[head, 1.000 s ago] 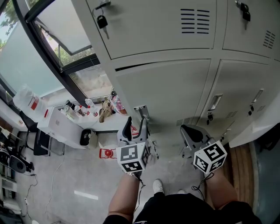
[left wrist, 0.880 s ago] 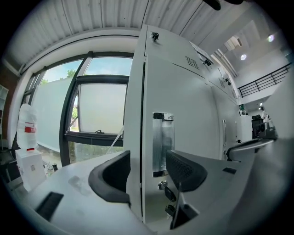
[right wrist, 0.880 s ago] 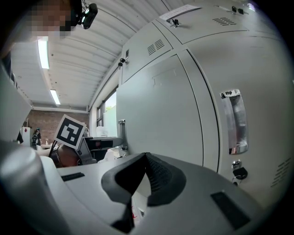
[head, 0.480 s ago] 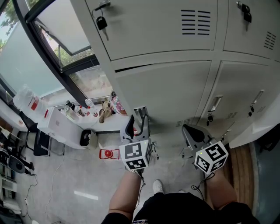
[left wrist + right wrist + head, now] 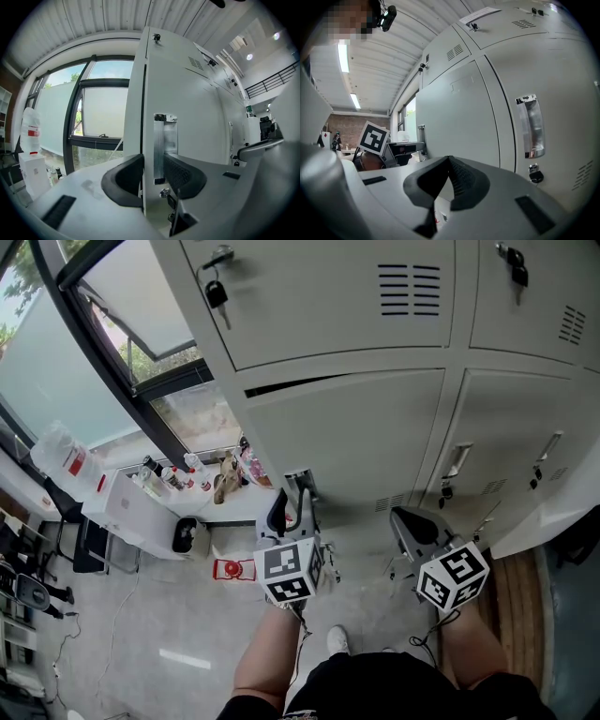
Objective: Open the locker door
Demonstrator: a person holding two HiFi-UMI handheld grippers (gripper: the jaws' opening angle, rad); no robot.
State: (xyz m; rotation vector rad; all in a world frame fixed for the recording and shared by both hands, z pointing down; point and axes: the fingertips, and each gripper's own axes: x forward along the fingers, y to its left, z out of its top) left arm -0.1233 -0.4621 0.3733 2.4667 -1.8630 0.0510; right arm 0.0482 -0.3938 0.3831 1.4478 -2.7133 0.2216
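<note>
The grey lower-left locker door (image 5: 347,437) (image 5: 187,117) has a metal handle (image 5: 300,474) (image 5: 165,140) at its left edge, and a dark gap shows along its top edge. My left gripper (image 5: 292,495) (image 5: 152,171) points level at that edge. Its jaws have just been closing, with the door's edge and handle between them. The left pad lies against the outer side of the edge, and the right pad (image 5: 180,173) presses on the handle. My right gripper (image 5: 403,518) (image 5: 449,164) hangs shut and empty in front of the neighbouring door, touching nothing.
Neighbouring lockers have handles (image 5: 457,460) (image 5: 531,126) with keys hanging below. The upper locker has a key (image 5: 217,292) in its lock. A window (image 5: 112,324) stands at the left, with a white table (image 5: 141,512) of bottles below it. My legs and a shoe (image 5: 337,640) are beneath.
The left gripper's jaws spread wider, then narrowed onto the door's handle edge. Both hands have stayed about where they were.
</note>
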